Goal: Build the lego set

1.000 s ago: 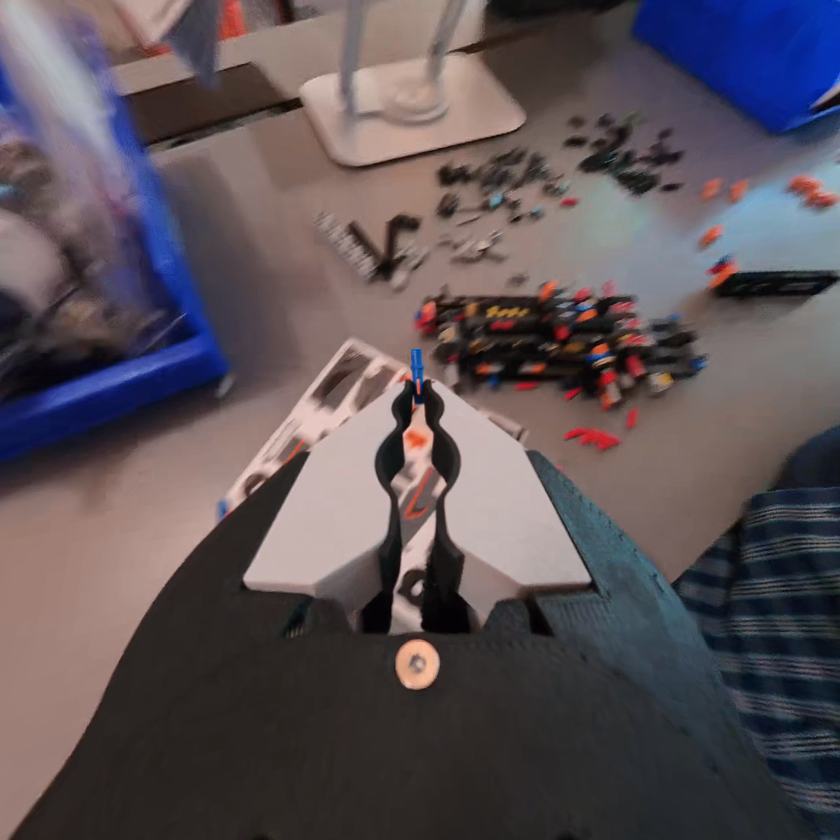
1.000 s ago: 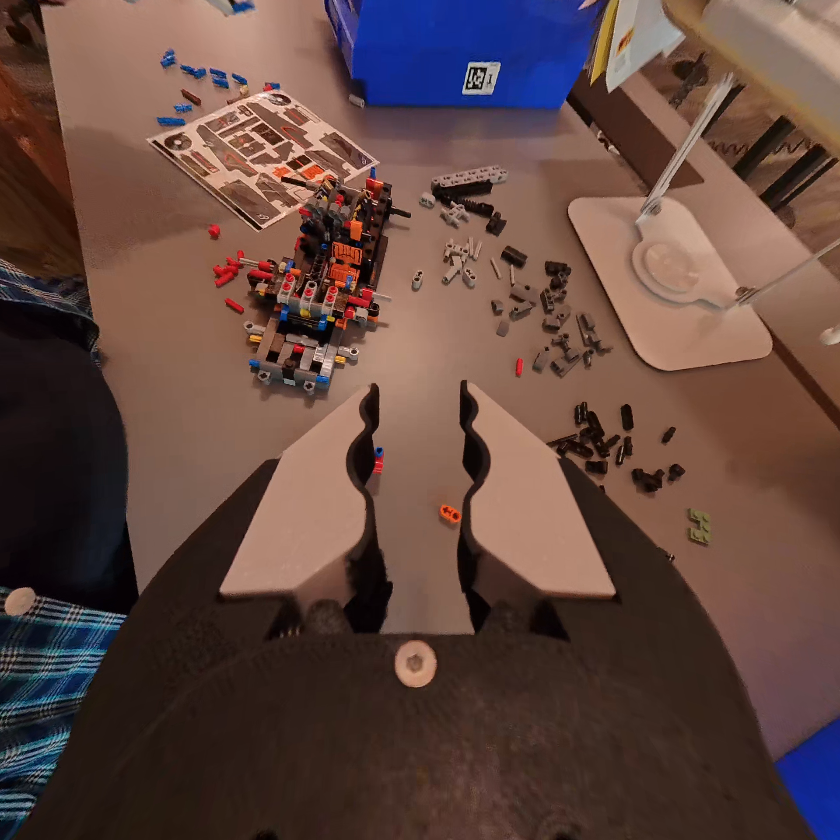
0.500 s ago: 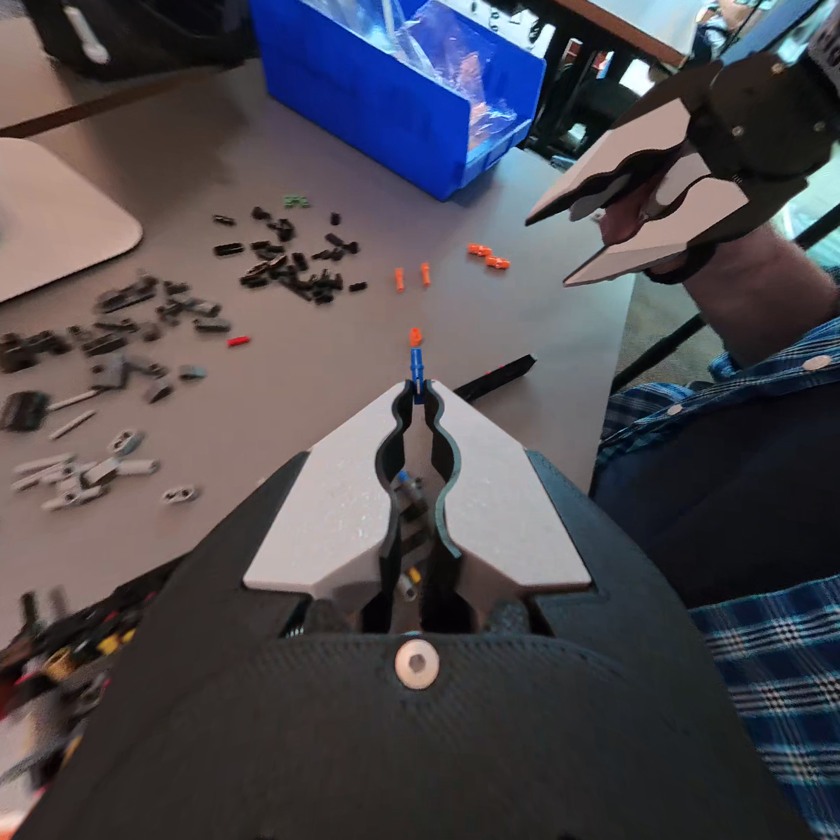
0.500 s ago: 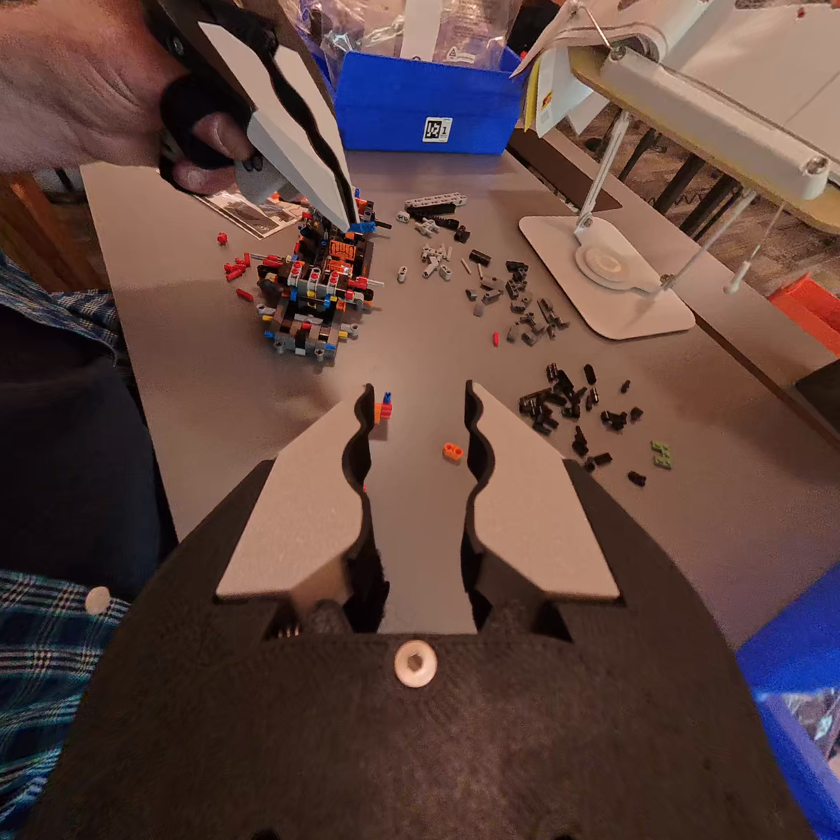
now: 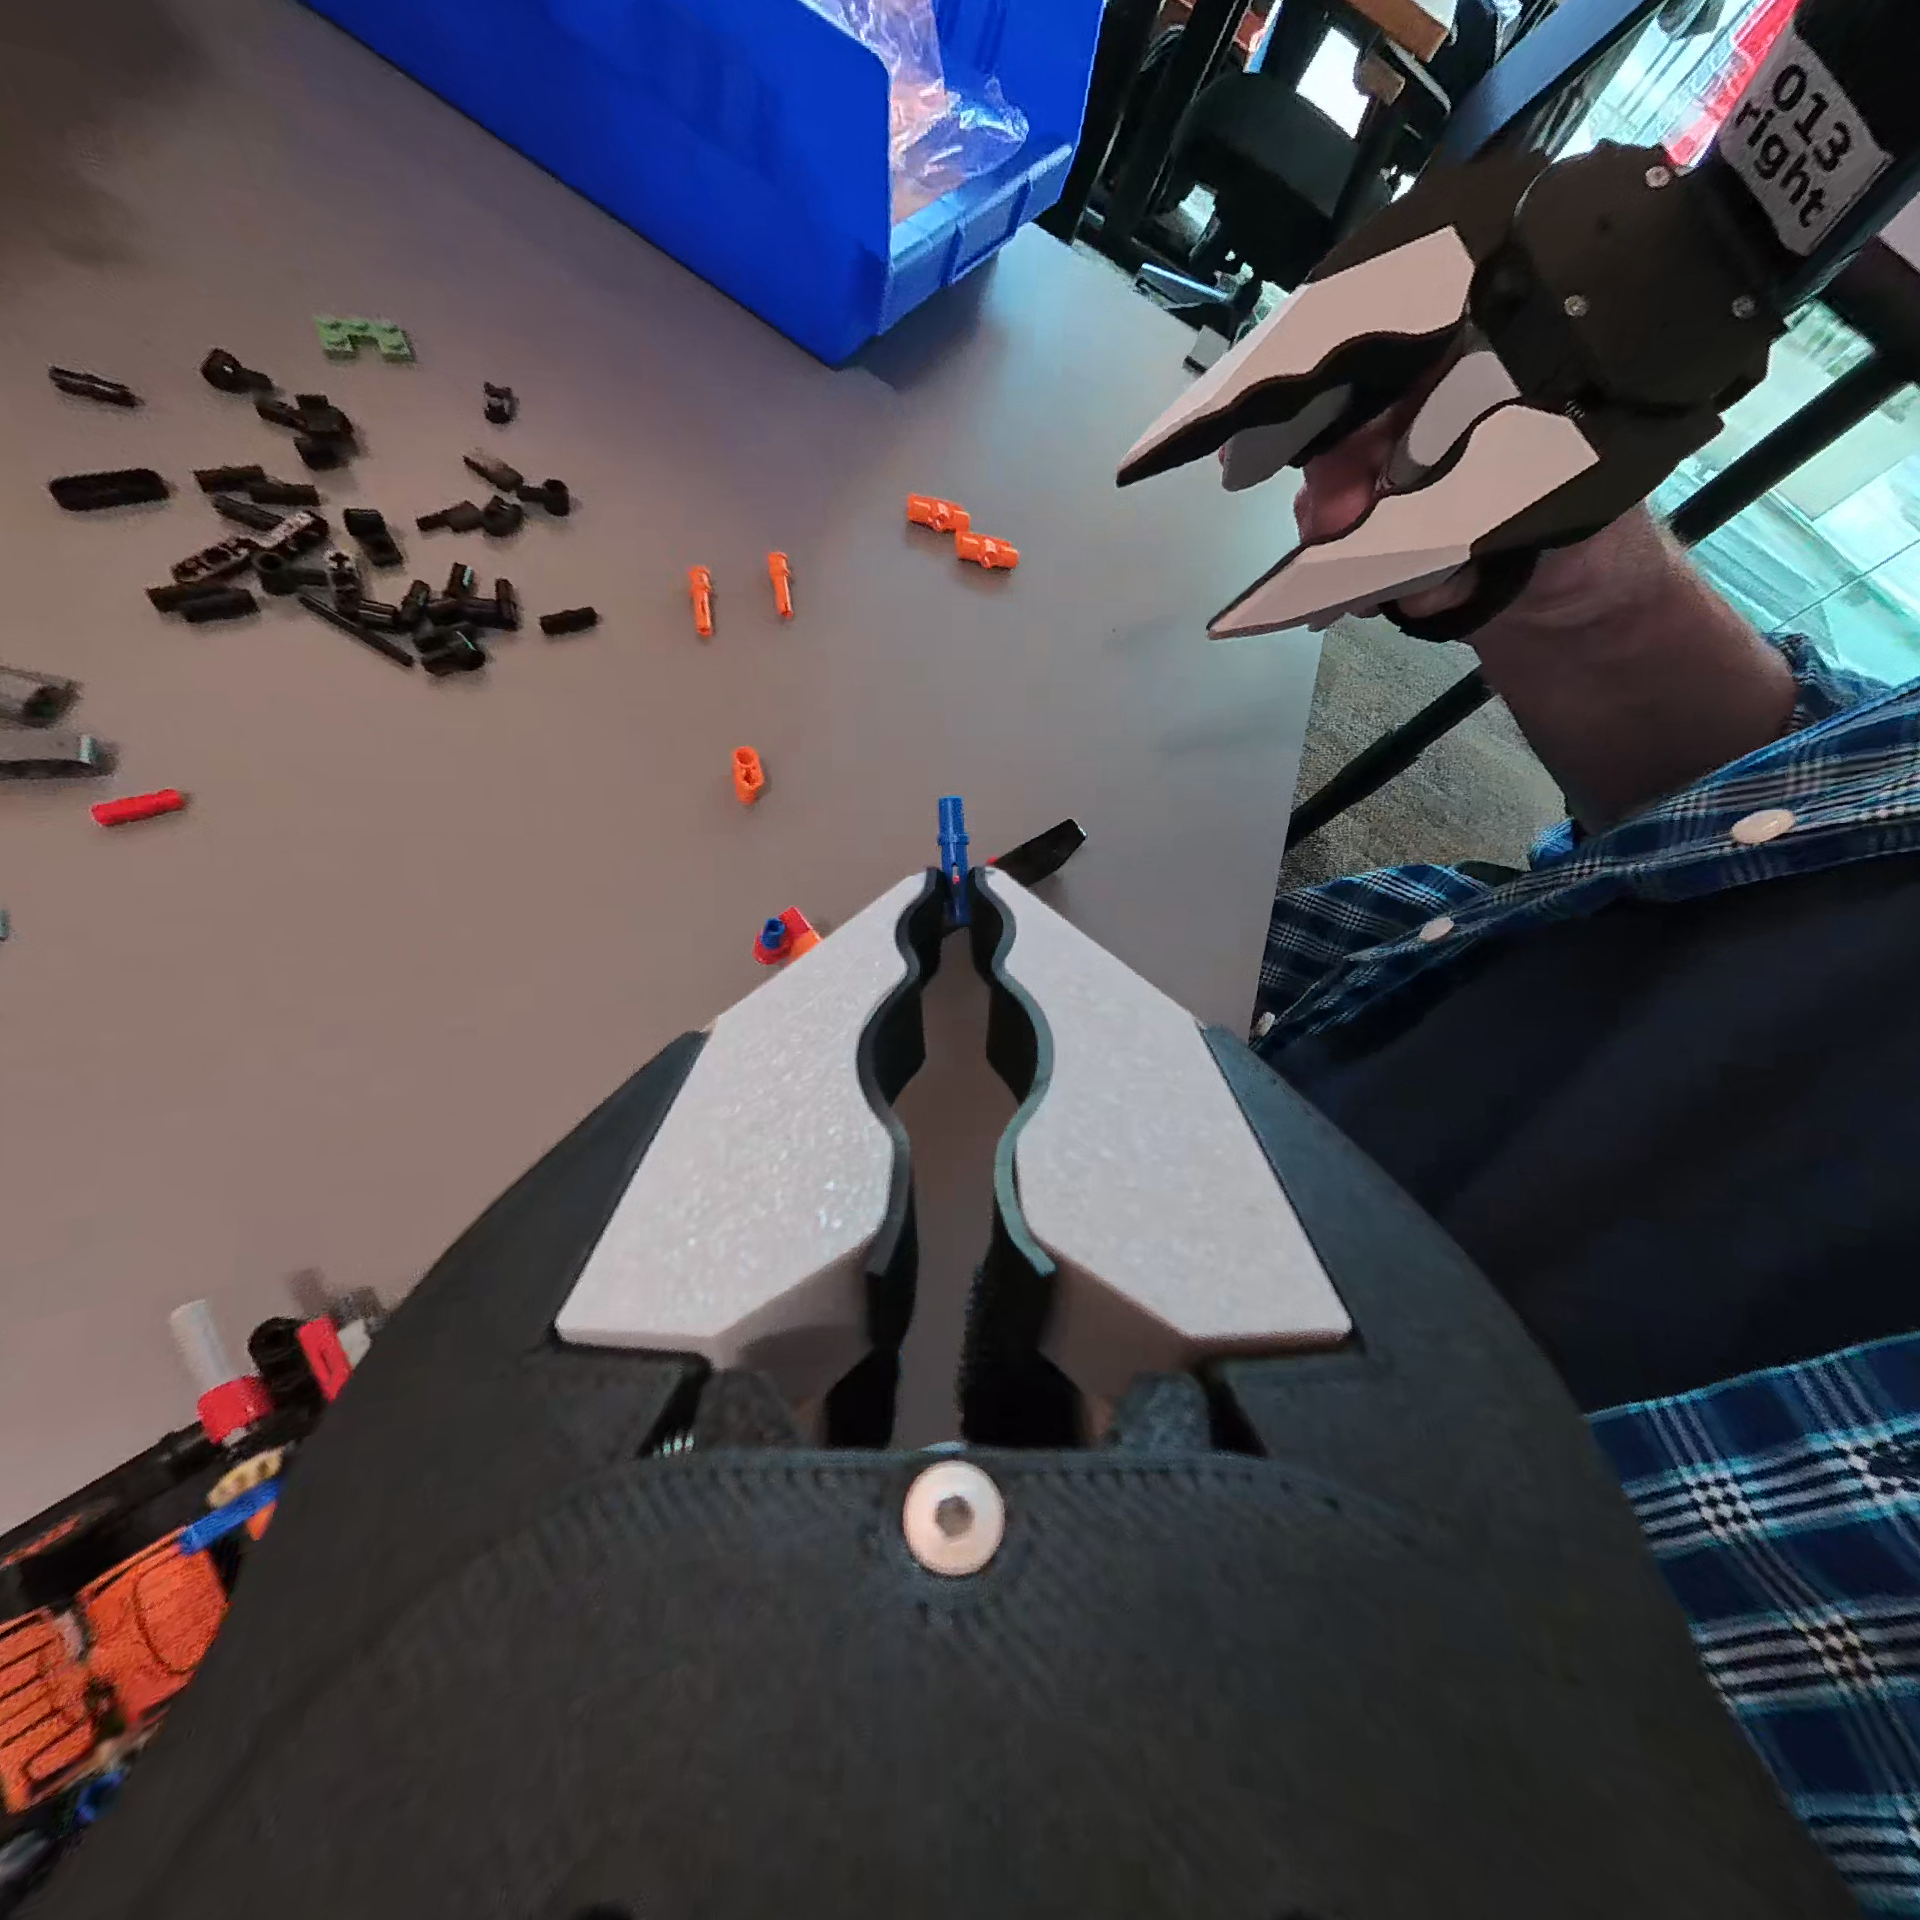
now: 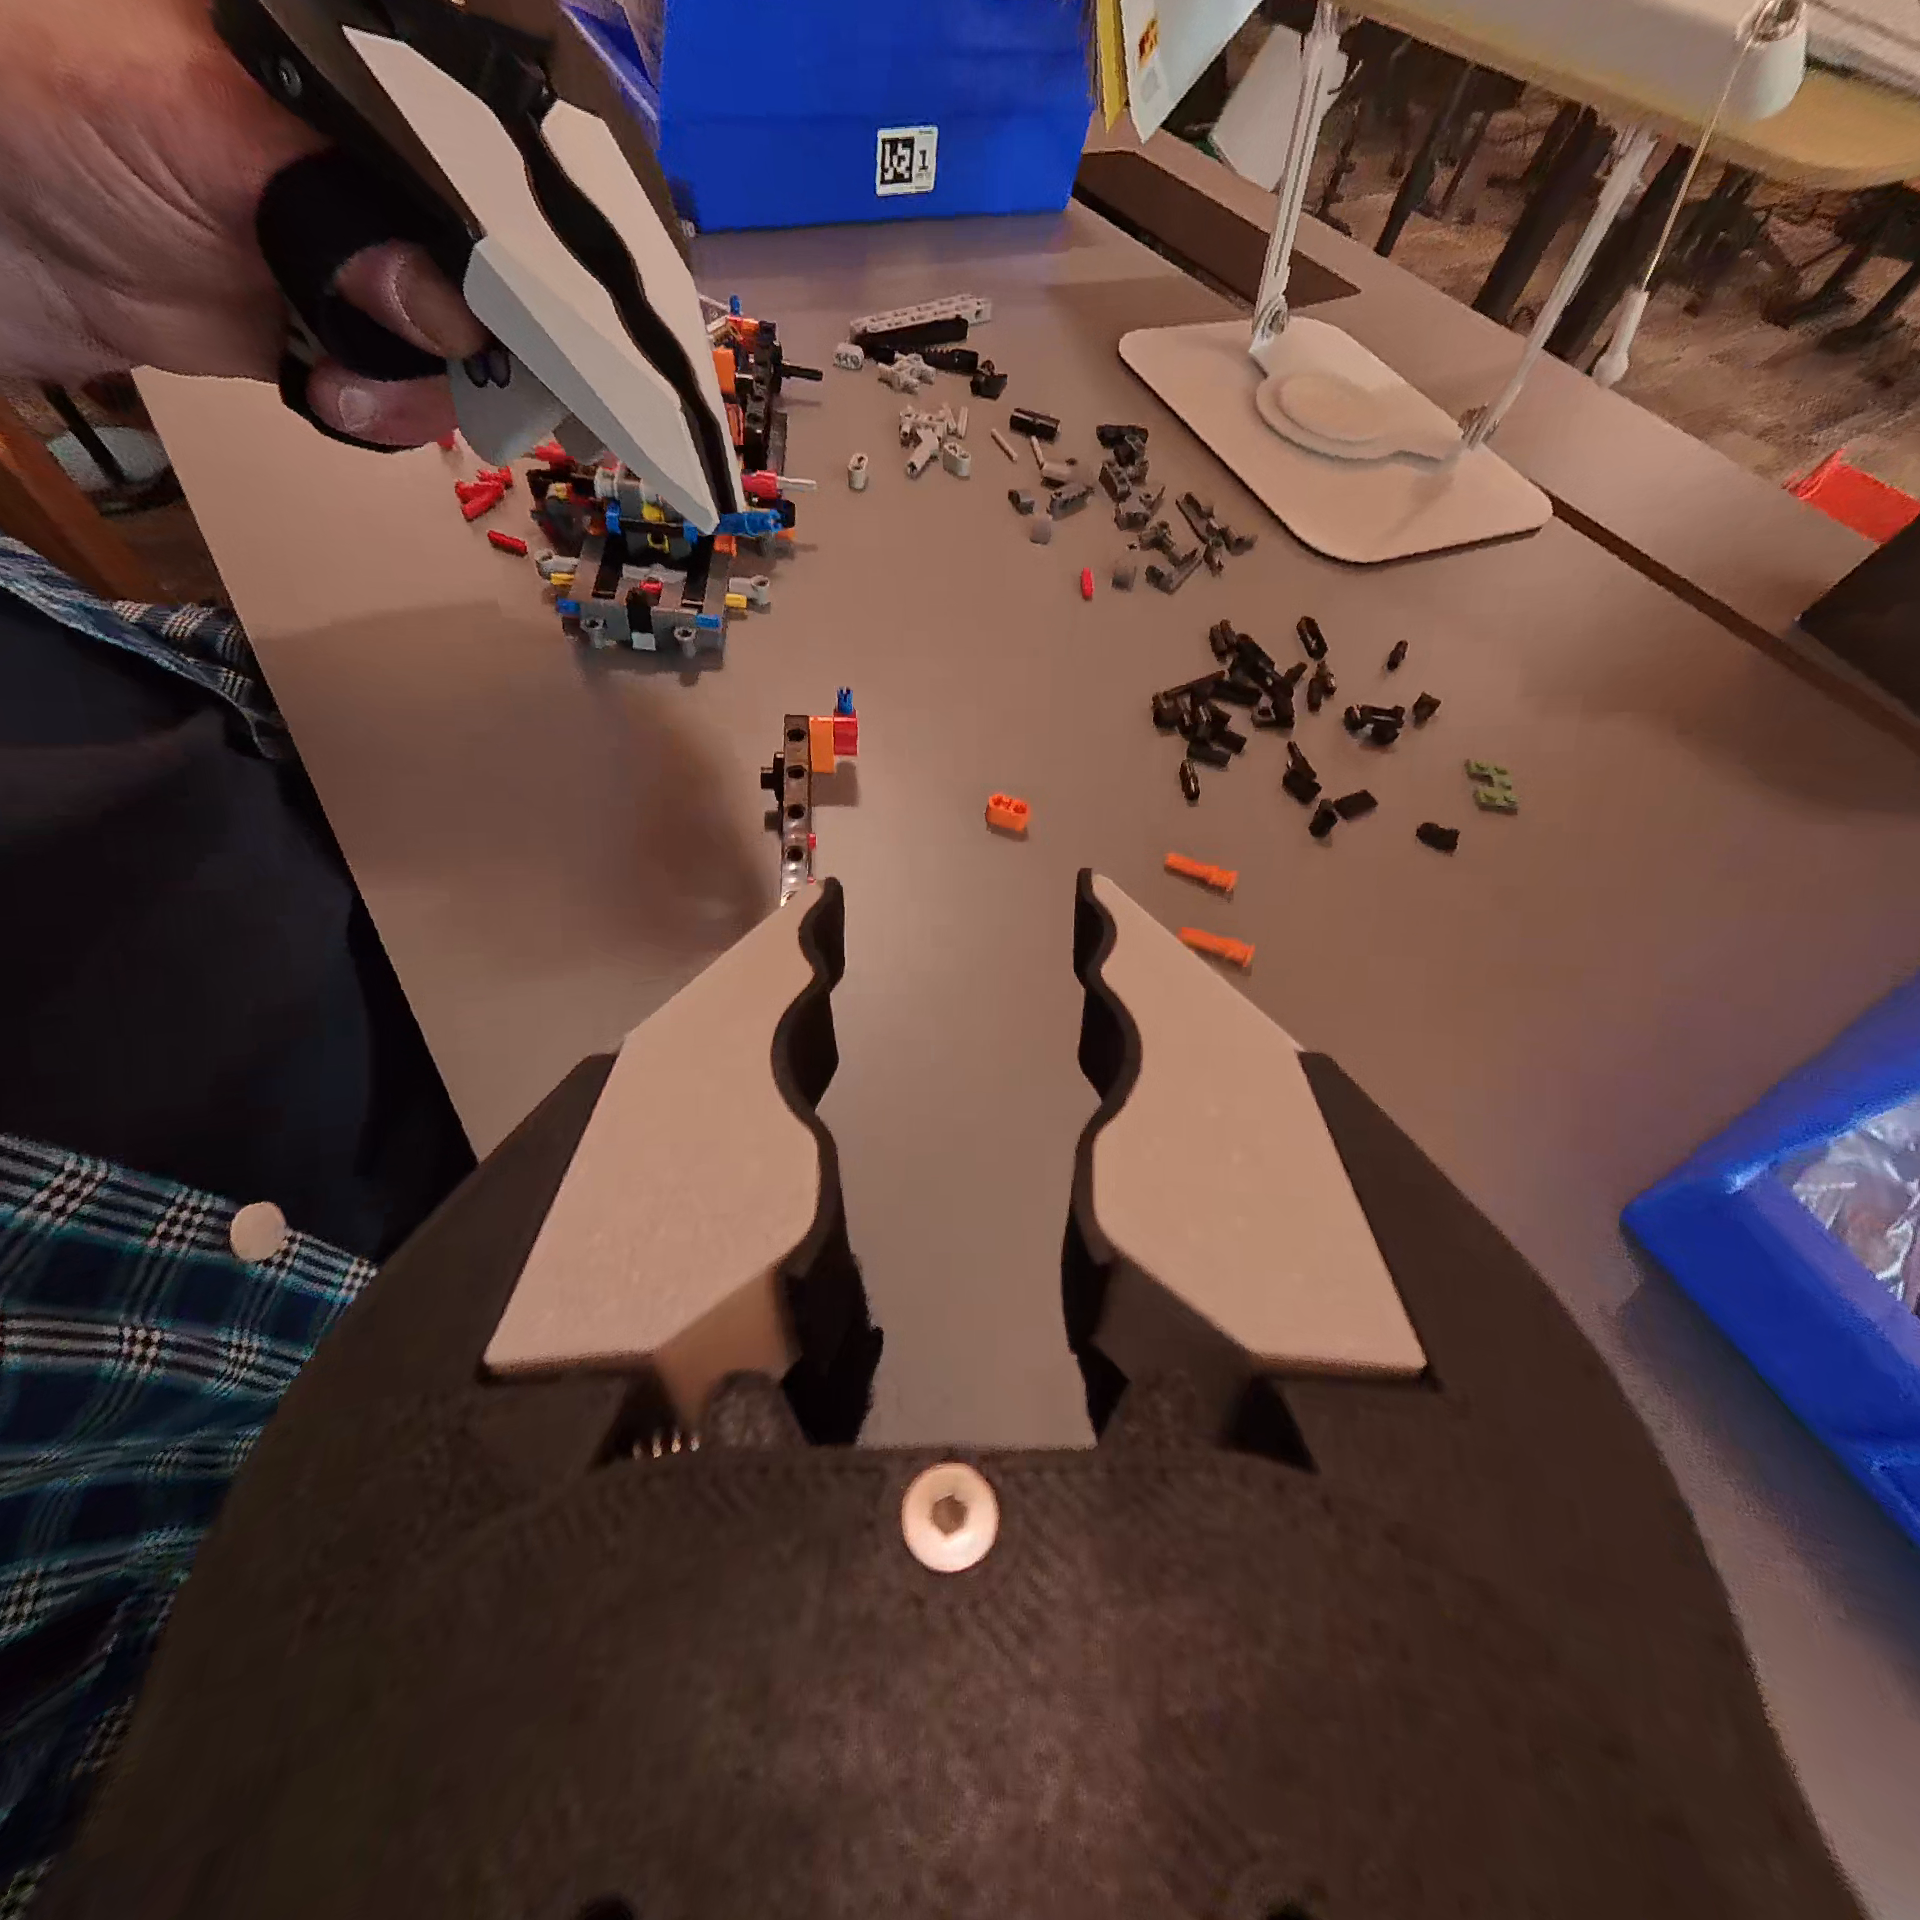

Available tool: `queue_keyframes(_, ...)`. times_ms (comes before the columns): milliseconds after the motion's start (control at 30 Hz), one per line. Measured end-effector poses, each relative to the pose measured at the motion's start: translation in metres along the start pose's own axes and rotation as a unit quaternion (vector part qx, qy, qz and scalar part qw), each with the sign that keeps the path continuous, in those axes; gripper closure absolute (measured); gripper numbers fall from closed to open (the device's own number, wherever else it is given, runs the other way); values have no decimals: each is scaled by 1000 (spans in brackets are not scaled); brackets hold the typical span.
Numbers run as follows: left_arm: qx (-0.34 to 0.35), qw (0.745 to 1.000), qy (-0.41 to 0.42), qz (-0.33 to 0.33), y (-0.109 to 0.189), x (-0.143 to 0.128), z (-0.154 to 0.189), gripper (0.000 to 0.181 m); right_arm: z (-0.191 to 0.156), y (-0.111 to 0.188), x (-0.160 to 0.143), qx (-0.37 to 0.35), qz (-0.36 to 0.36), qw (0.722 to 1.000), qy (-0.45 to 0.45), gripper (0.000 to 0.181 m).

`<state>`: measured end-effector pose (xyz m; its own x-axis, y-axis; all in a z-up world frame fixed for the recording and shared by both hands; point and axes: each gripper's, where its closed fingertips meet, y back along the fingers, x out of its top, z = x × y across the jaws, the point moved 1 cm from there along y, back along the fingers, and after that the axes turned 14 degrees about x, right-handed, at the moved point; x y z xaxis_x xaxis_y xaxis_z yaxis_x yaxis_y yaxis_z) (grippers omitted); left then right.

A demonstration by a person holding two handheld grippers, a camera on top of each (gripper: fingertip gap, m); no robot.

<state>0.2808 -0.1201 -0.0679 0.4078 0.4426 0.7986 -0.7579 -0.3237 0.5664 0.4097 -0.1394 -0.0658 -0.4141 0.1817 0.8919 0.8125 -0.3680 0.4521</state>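
Observation:
My left gripper (image 5: pixel 951 883) is shut on a small blue pin (image 5: pixel 951 847) that sticks out past its tips. It hangs above the table's front edge, over a small black beam with orange, red and blue pieces (image 6: pixel 808 764). In the right wrist view the left gripper (image 6: pixel 727 511) shows in front of the partly built model (image 6: pixel 655 582). My right gripper (image 6: pixel 956 894) is open and empty above the table front. It also shows raised at the upper right of the left wrist view (image 5: pixel 1195 551). A loose orange brick (image 6: pixel 1006 812) lies just ahead of it.
Two orange pins (image 6: pixel 1200 871) lie right of the right gripper. Black parts (image 6: pixel 1262 696), grey parts (image 6: pixel 1122 499) and a green piece (image 6: pixel 1492 784) are scattered around. A white lamp base (image 6: pixel 1340 447) stands far right. Blue bins stand at the back (image 6: pixel 873 104) and right (image 6: pixel 1808 1226). There is about 12 centimeters between the tips of the two grippers. From either gripper's tips it is about 12 centimeters to the loose orange brick (image 6: pixel 1006 812). It turns up in the left wrist view (image 5: pixel 752 771) as well.
My left gripper, still holding the blue pin, has swung from the instruction sheet and model over to the table's front right. My right gripper has pulled back and up, still open.

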Motion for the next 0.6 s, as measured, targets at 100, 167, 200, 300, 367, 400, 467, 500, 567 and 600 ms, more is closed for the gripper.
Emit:
queue_keyframes(100, -5, 1000, 4, -6, -4, -6, 4, 177, -1, 1, -6, 1, -4, 1000, -2, 139)
queue_keyframes(167, -6, 1000, 6, -11, -6, -9, 6, 177, -1, 1, -9, 5, -5, 1000, -6, 138)
queue_keyframes(200, -7, 1000, 7, -13, -7, -11, 7, 177, -1, 0, -10, 7, -6, 1000, -6, 138)
queue_keyframes(300, -10, 1000, 10, -16, -9, -15, 8, 177, -1, -4, -16, 14, -21, 1000, -7, 137)
queue_keyframes(367, -10, 1000, 10, -20, -9, -19, 8, 177, -3, -8, -21, 21, -32, 999, -8, 136)
queue_keyframes(400, -11, 1000, 10, -21, -9, -20, 9, 177, -3, -10, -22, 25, -36, 999, -8, 136)
queue_keyframes(467, -11, 1000, 10, -23, -9, -23, 9, 177, -5, -13, -24, 30, -41, 999, -9, 135)
queue_keyframes(500, -11, 1000, 11, -24, -9, -23, 9, 177, -5, -15, -25, 33, -42, 999, -10, 135)
queue_keyframes(567, -13, 1000, 13, -23, -9, -25, 9, 177, -7, -17, -25, 39, -45, 998, -10, 134)
queue_keyframes(600, -13, 1000, 14, -23, -9, -25, 9, 177, -7, -17, -25, 41, -46, 998, -9, 133)
